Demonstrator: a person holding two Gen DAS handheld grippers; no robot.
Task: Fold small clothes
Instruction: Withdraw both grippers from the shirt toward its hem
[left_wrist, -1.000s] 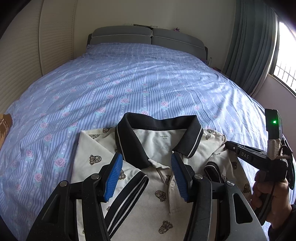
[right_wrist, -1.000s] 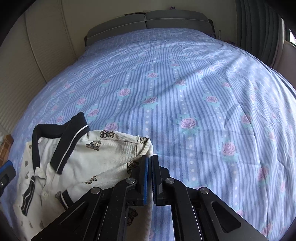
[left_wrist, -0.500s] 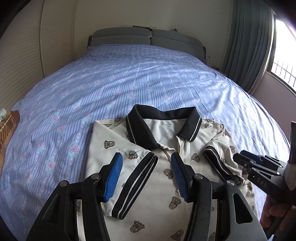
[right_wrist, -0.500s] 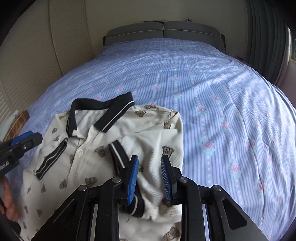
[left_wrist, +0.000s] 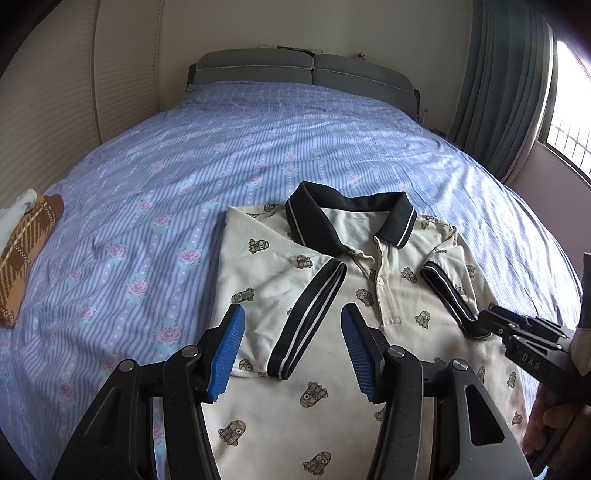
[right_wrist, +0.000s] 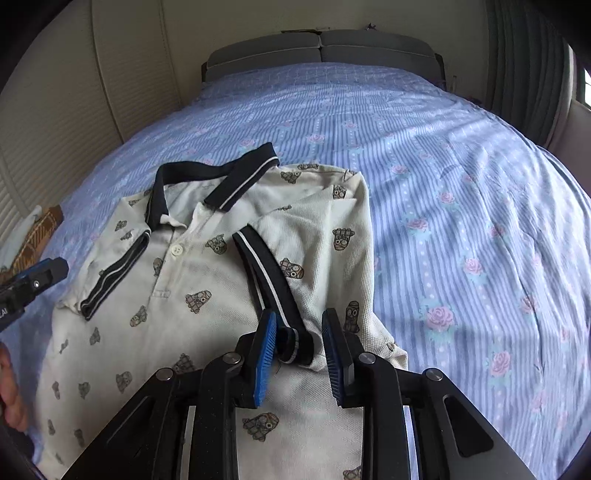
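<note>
Polo shirt (left_wrist: 369, 295) flat on the bed (left_wrist: 221, 147); both sleeves atop its chest

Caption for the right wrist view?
Right gripper open over polo shirt's folded-in sleeve cuff on floral bedsheet.

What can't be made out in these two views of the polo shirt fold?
- Polo shirt hem: both views, hidden behind the hand-held gripper bodies and cut by the bottom edge.
- Collar label text: left wrist view, too small.
- Brown checked cloth: cut by the left edge.

light: daylight from window (left_wrist: 569, 122), overexposed | shadows: soft | focus: sharp | edges: fisheye-bent, dark corners
</note>
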